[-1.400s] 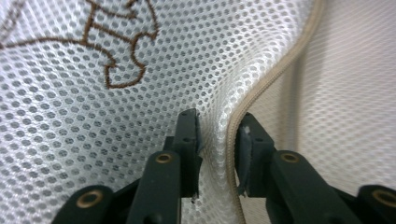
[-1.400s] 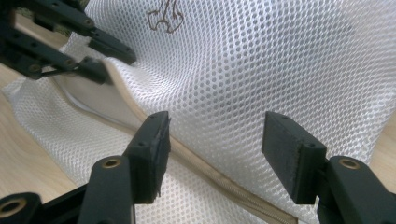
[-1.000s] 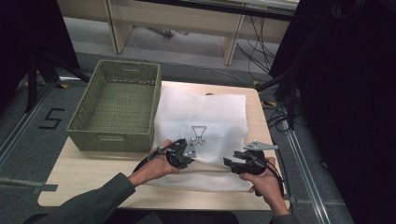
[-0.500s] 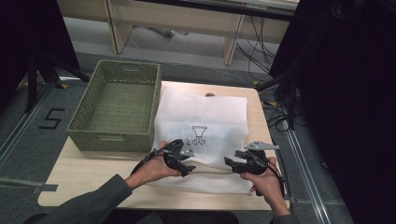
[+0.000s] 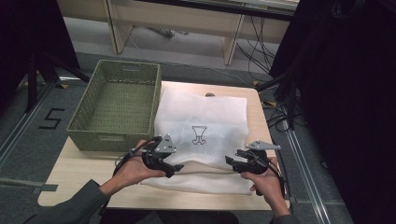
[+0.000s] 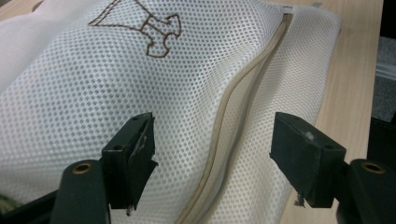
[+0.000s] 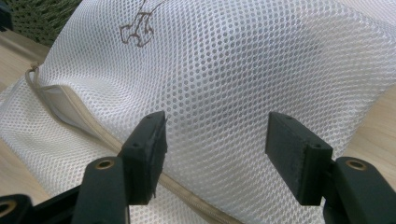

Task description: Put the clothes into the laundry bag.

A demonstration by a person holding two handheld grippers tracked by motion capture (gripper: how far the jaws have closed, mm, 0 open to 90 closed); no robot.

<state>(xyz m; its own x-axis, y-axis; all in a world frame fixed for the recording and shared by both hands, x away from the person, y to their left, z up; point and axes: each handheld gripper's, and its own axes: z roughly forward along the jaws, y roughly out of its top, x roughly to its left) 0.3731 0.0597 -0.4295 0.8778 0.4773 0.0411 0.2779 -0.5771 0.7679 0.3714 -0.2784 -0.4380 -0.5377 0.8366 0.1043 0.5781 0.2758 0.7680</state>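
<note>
A white mesh laundry bag [image 5: 201,126] with a brown emblem [image 5: 199,135] lies flat on the wooden table [image 5: 79,175]. A beige zipper [image 6: 233,102] runs along its near edge and shows again as the zipper [image 7: 65,109] in the right gripper view. My left gripper [image 5: 173,169] hovers at the bag's near left part, open, with the mesh bag [image 6: 93,79] and zipper between its jaws. My right gripper [image 5: 231,162] stands open at the bag's near right part, over the mesh bag [image 7: 243,70]. Neither holds anything.
A green woven basket [image 5: 116,105] stands empty on the table's left half, touching the bag's left edge. Dark cloth hangs at the right, and cables lie on the floor beyond the table. A metal rail runs along the floor at the right.
Both grippers have shifted slightly toward the bag's near edge; the left one has dropped a little lower. The bag has not moved.
</note>
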